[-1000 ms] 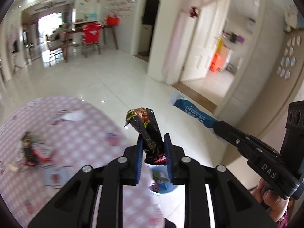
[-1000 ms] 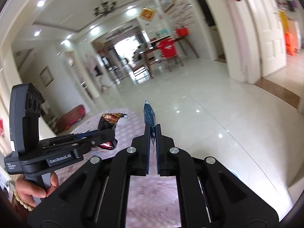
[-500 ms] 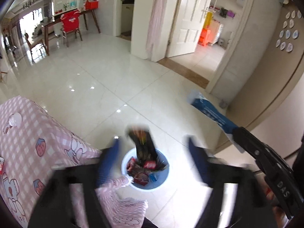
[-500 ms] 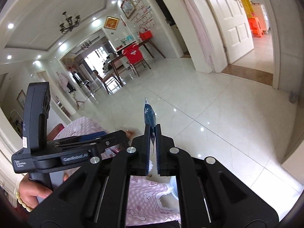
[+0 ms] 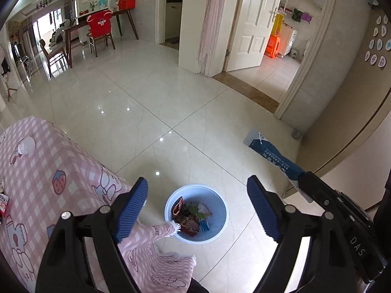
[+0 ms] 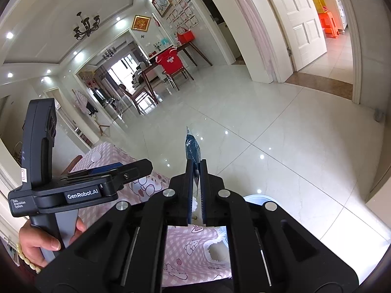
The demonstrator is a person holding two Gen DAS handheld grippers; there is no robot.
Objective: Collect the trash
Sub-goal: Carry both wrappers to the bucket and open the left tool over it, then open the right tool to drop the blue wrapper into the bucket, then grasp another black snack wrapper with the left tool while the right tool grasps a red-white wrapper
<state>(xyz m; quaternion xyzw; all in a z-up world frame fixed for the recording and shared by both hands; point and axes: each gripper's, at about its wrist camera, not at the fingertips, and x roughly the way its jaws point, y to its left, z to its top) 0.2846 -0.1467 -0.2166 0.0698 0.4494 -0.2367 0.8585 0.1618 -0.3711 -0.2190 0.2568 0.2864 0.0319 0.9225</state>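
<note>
Left tool (image 5: 196, 190) gaping above wrapper-filled bin (image 5: 220, 232), right tool (image 6: 196, 171) pinching blue wrapper (image 6: 191, 146)

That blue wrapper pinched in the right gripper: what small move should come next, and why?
Probably carry the right gripper sideways until it is over the bin, then let go. It is shut on the blue wrapper, which hangs off to the side of the bin, over bare floor. The left gripper is open and empty right above the bin, which already holds wrappers.
</note>
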